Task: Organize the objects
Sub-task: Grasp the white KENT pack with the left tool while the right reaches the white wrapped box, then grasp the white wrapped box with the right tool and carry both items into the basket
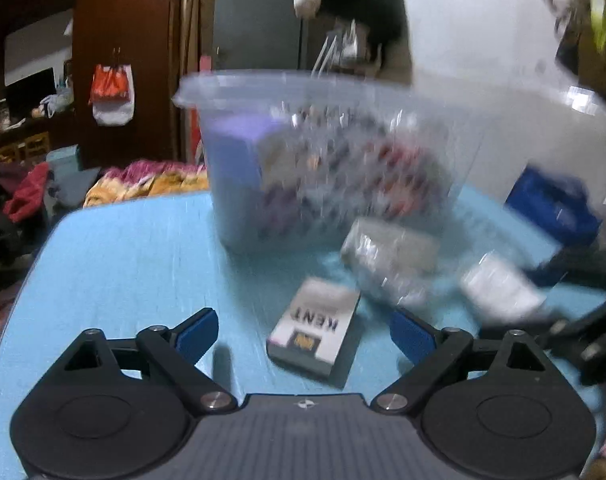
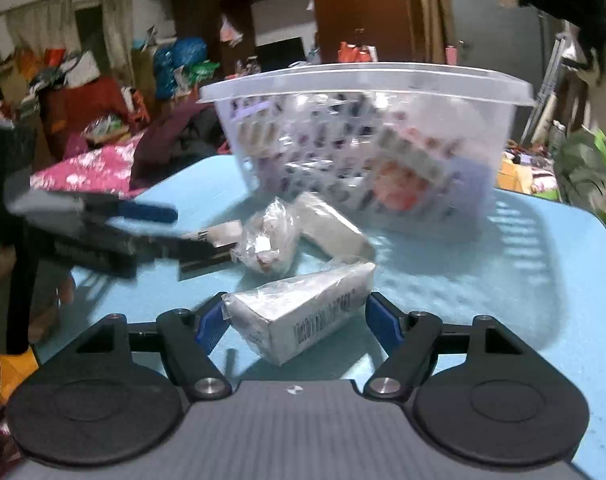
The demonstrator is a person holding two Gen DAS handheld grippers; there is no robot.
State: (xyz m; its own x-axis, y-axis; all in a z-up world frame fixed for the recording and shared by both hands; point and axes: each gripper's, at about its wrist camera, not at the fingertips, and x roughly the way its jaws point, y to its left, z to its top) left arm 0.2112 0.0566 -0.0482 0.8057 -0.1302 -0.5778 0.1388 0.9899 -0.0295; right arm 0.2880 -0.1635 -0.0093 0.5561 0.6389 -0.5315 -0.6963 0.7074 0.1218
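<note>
Kent pack (image 1: 315,334) | your left gripper (image 1: 305,334) spread, straddling | right gripper (image 2: 299,320) spread around wrapped box (image 2: 299,316) | centre each before squeezing.

Left tongs (image 1: 305,338), right tongs (image 2: 299,322): black linkage arms, blue pads, silver pivot screws, grey ribbed body.

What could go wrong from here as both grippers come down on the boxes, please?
The wrapped box lies skewed between the right gripper pads, so closing may twist it or slip on the film. The left gripper frames the Kent pack off-centre, so one pad may push it away. The basket stands close behind.
</note>
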